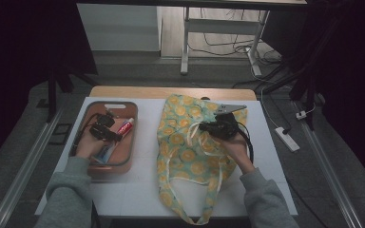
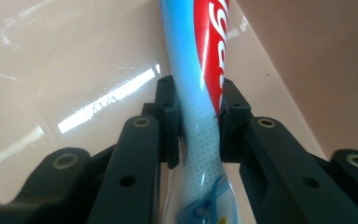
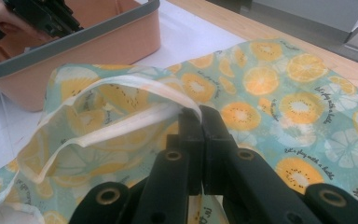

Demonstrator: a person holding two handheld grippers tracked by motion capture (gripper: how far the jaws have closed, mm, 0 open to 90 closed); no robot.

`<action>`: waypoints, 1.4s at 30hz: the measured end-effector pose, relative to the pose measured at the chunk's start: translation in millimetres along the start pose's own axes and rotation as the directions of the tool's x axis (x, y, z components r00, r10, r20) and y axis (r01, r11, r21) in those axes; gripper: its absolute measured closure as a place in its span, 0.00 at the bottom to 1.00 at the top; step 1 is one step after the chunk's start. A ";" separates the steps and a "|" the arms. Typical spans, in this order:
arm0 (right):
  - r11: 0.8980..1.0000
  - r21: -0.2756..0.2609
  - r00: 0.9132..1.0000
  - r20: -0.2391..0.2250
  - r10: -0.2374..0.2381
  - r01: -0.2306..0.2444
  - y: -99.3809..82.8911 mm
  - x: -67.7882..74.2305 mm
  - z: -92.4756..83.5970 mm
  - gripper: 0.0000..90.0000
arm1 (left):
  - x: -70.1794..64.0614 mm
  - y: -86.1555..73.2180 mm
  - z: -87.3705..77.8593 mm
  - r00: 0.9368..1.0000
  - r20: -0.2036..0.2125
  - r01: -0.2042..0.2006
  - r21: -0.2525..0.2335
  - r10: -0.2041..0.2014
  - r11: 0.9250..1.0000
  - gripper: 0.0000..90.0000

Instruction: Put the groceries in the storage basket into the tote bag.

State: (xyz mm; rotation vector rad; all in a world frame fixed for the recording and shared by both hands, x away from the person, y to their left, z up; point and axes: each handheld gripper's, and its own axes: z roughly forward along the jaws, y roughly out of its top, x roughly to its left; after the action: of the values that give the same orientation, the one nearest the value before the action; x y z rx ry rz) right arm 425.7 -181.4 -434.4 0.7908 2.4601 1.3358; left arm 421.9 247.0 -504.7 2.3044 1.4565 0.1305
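A blue, red and white toothpaste tube (image 2: 200, 74) lies in a peach-coloured bin (image 1: 126, 156) at the table's left. My left gripper (image 2: 196, 123) is down in the bin with both pads pressed on the tube's sides. The tube (image 1: 125, 127) also shows in the high view beside the left gripper (image 1: 105, 134). A fruit-print cloth bag (image 1: 185, 152) lies in the middle of the table. My right gripper (image 3: 199, 114) is shut on the white-trimmed rim (image 3: 121, 84) of the bag's mouth and holds it lifted, so the mouth gapes toward the bin (image 3: 98, 42).
The bin's grey rim (image 1: 134, 114) stands just left of the bag. The bag's long handles (image 1: 190, 216) trail toward the near table edge. A white power strip (image 1: 287, 138) lies on the floor at the right. A wooden strip (image 1: 171, 91) runs along the table's far side.
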 end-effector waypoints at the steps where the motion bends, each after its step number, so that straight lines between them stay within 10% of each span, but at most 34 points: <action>1: 1.000 -0.001 1.000 0.000 0.001 -0.001 0.0 -0.1 -0.1 0.98 | 0.6 -0.3 -0.5 1.000 0.003 0.000 -0.002 0.000 1.000 0.82; 13: 1.000 -0.006 1.000 0.003 0.003 -0.003 -0.1 -1.6 -1.6 0.98 | 8.8 -5.8 -25.2 0.999 0.040 0.010 -0.098 -0.007 0.995 0.83; 24: 1.000 -0.009 1.000 0.002 0.000 0.000 0.3 -0.6 -2.1 0.98 | 6.8 -8.5 -58.4 0.995 0.098 0.007 -0.254 0.019 0.967 0.84; 30: 1.000 -0.009 1.000 0.003 0.001 -0.001 0.3 -1.2 -3.0 0.98 | 7.7 -13.2 -77.5 0.996 0.091 0.007 -0.353 0.027 0.936 0.84; 42: 1.000 -0.008 1.000 0.003 0.002 -0.002 0.2 -1.1 -2.9 0.98 | -18.6 -11.9 -108.7 0.974 0.178 -0.033 -0.490 0.137 0.871 0.84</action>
State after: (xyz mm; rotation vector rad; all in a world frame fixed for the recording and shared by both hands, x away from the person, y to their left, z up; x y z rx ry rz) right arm 425.4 -183.9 -432.7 0.7927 2.4503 1.3437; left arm 371.8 266.5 -407.7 1.9027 1.0669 0.2428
